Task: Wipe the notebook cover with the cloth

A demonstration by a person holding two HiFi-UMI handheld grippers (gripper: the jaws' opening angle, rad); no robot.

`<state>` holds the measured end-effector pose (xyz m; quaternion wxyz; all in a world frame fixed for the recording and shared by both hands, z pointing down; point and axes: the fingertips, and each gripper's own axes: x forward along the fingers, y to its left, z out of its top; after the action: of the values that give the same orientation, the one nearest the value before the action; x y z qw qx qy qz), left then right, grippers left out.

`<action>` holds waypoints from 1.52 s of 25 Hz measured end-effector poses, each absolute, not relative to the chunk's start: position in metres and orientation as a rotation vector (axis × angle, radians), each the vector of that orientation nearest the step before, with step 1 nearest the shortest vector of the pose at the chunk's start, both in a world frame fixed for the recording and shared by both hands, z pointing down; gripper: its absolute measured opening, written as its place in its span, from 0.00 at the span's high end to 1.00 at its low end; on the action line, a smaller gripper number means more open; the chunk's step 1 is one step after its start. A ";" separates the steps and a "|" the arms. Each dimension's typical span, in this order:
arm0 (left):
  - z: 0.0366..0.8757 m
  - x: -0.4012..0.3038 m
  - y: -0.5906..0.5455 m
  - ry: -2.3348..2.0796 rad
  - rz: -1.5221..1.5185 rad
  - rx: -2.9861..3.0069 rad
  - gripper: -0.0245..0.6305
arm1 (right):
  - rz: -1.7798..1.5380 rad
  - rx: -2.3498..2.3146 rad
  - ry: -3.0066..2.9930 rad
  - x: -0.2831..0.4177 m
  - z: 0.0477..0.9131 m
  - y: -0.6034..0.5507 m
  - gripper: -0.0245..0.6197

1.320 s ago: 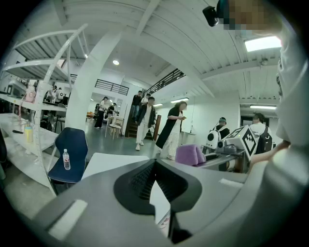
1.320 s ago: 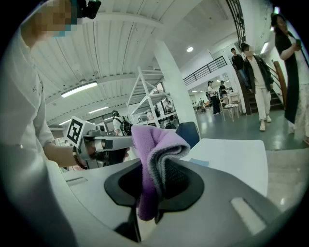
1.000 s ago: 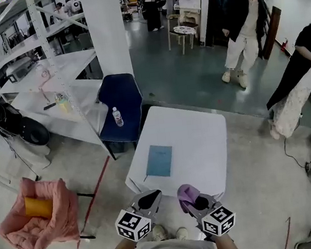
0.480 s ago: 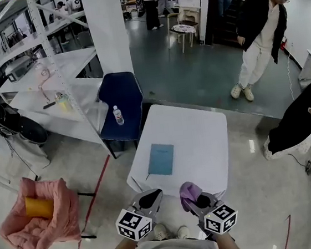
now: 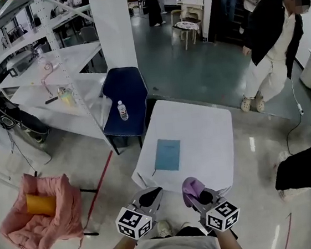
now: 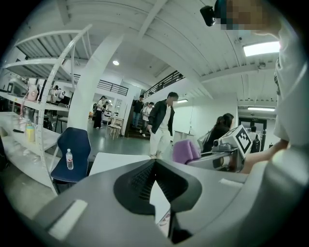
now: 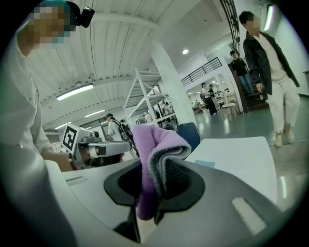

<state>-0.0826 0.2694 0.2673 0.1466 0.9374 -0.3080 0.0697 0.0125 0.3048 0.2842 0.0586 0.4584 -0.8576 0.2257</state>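
A blue notebook [image 5: 167,154] lies flat on the white table [image 5: 208,143], toward its left near side. My right gripper [image 5: 190,190] hangs just short of the table's near edge, shut on a folded purple cloth [image 7: 149,159] that sticks up between its jaws. The cloth [image 5: 190,186] shows in the head view too. My left gripper [image 5: 151,195] is level with it to the left, shut with nothing in it; its jaws [image 6: 153,164] meet at the tips. The notebook's corner [image 7: 205,164] shows past the cloth.
A dark blue chair [image 5: 125,99] with a water bottle [image 5: 122,110] on it stands at the table's far left corner. A pink cushioned seat [image 5: 40,215] sits on the floor to the left. White shelving [image 5: 54,65] is behind. People stand at the right [image 5: 272,46].
The view has shifted slightly toward the table; both grippers hold the same pose. The person in the black jacket has walked right, and the person at far right has dropped lower in view.
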 end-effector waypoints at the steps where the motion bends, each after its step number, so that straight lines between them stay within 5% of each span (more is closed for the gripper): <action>1: 0.268 -0.085 0.270 -0.886 0.204 2.697 0.96 | 0.677 1.384 -2.602 0.009 0.283 0.305 0.80; 18: 0.281 -0.088 0.233 -0.894 0.212 2.683 0.96 | 0.698 1.361 -2.607 0.007 0.296 0.272 0.80; 38: 0.275 -0.010 0.083 -0.979 0.188 2.668 0.96 | 0.646 1.246 -2.635 0.078 0.297 0.121 0.80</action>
<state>-0.0101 0.0825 0.2754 0.1462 0.9266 -0.3401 0.0653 0.0784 0.1205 0.2969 0.0780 0.4162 -0.8799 0.2157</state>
